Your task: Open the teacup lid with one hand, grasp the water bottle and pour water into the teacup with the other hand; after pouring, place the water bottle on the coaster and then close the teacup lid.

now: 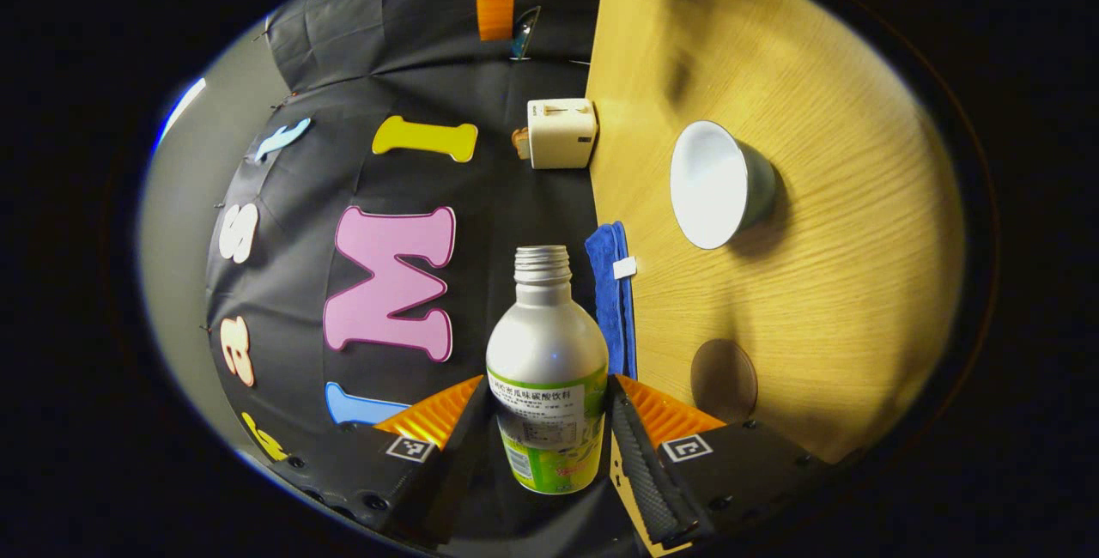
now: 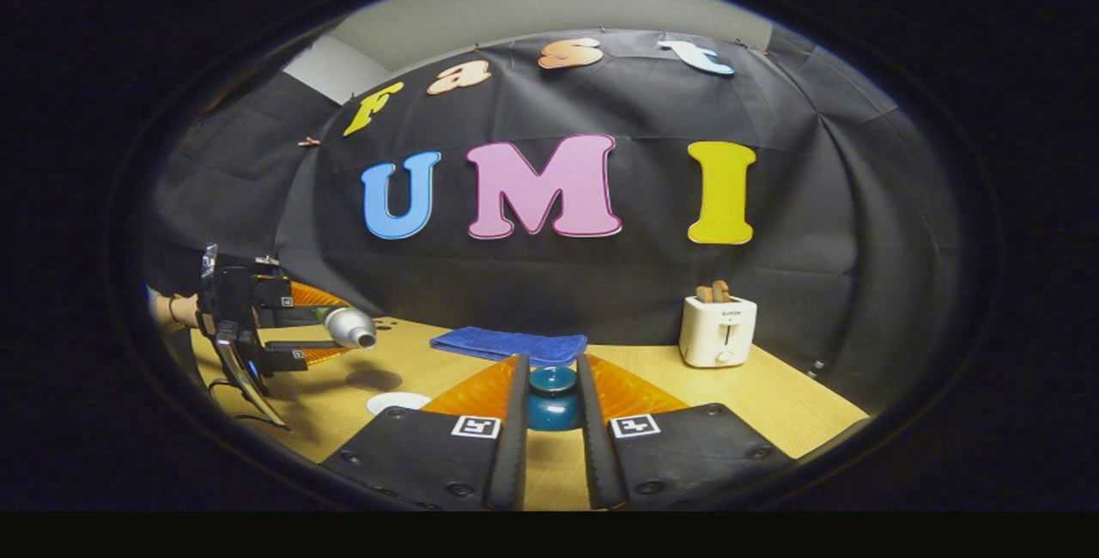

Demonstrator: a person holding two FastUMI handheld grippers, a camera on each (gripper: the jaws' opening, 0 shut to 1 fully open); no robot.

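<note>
Between left gripper (image 1: 549, 438) fingers: bottle (image 1: 547, 369) clamped, uncapped, tipped sideways above table (image 1: 824, 300), mouth aimed ahead, not over cup. Cup (image 1: 717, 184) open on table, well apart from bottle. Coaster (image 1: 724, 379) near cup, bare. Right gripper (image 2: 550, 421) clenched on lid (image 2: 552, 399), held above table. Blue cloth (image 2: 508, 343) and toaster (image 2: 718, 330) by back wall.

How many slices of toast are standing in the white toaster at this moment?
2. Both brown toast slices stand side by side in the top slots of the white toaster, at the table's back edge by the black cloth wall, right of the folded blue towel. More could be hidden inside.
</note>
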